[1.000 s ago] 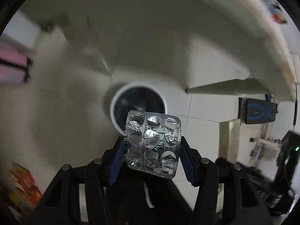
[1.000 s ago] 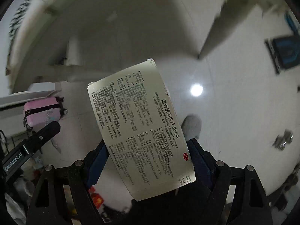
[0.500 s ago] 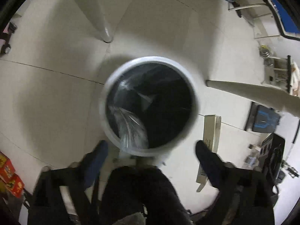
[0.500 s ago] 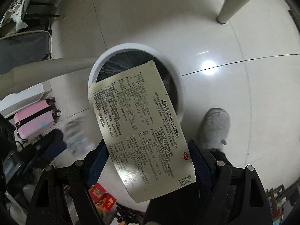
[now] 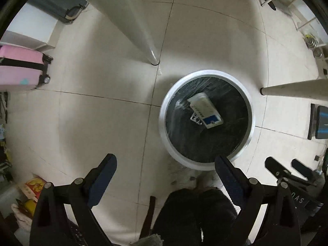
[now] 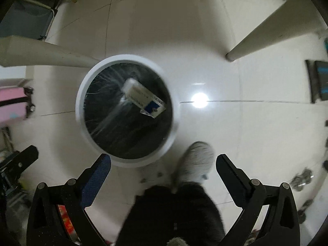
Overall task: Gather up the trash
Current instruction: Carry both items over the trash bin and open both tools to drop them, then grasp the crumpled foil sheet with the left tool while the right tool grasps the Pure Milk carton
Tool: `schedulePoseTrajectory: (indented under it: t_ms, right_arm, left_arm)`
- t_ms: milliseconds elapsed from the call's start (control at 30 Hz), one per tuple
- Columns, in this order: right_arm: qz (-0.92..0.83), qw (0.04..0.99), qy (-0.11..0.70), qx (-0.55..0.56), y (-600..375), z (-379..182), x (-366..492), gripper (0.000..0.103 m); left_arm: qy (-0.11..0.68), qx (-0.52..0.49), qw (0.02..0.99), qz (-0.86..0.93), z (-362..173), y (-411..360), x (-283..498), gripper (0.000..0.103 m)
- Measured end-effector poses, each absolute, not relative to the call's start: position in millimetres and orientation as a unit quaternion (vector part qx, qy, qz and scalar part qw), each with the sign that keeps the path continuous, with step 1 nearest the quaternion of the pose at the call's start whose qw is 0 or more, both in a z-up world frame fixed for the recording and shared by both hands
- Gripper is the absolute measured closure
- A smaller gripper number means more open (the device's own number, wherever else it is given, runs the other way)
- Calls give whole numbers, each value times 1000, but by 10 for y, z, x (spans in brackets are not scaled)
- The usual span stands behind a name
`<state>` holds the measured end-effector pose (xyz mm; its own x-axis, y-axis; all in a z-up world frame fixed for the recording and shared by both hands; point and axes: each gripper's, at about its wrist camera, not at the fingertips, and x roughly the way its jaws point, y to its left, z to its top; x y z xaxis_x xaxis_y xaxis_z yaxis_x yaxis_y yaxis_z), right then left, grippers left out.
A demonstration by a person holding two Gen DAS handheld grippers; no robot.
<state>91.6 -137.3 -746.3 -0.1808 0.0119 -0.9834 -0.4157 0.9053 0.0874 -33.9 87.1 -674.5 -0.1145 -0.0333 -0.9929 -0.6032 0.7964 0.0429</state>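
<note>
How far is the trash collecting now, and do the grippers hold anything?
Done: a white-and-blue box and a blister pack lie in the bin. In hand: nothing; the left gripper and right gripper have just opened, empty. What is left is not visible here.

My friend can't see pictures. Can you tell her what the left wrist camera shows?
A round white trash bin with a black liner stands on a tiled floor, holding a white-and-blue medicine box and a foil pill pack. The left gripper hangs open and empty above the floor.
</note>
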Motion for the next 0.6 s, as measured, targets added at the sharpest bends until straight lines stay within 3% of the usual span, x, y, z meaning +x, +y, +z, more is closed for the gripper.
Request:
schedulePoseTrajectory:
  t_ms: [333,600]
  right_arm:
    - [177,652,717,-174,-1379,-6652,892,0]
    - [203,661,699,-181,-1365,-5711,761,0]
  left_arm:
    - [699,-210,644,227,-6367,794,-405,5]
    - [687,-208,660,224,-5555,735,-588,5]
